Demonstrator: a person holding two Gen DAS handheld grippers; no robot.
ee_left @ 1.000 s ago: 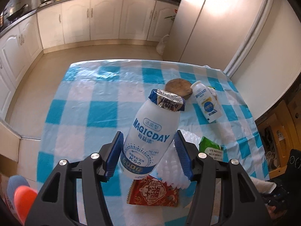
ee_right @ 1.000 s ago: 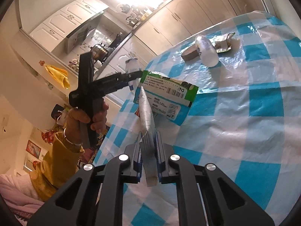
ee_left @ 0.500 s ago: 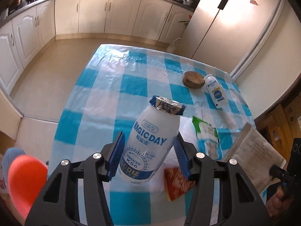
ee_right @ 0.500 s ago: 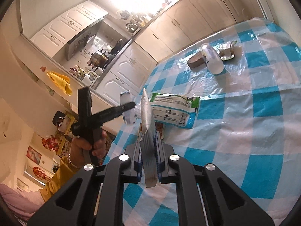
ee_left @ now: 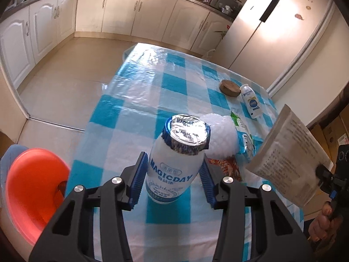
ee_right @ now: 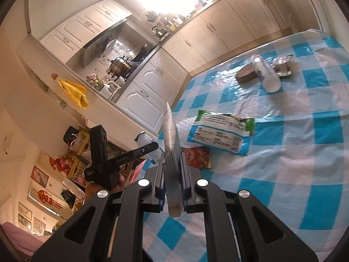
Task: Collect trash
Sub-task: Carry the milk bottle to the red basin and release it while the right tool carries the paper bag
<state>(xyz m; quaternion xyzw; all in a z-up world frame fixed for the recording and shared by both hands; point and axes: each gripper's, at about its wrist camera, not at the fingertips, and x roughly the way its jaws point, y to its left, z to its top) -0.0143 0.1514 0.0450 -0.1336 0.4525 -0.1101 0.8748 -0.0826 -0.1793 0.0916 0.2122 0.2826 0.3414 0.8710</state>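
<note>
**Two pieces of trash in our grippers**

Our left gripper point(ee_left: 172, 181) had just been closing its blue pads around a white MAGICDAY bottle point(ee_left: 176, 159) with "K56" on its label, above the checked tablecloth point(ee_left: 152, 91). Our right gripper point(ee_right: 172, 181) stayed clamped on a silver foil packet point(ee_right: 171, 144).

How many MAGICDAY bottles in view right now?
2. One bottle stands upright between the left gripper pads, foil lid on. The second bottle lies on its side at the table's far end, beside a round brown disc. None appears hidden.
</note>
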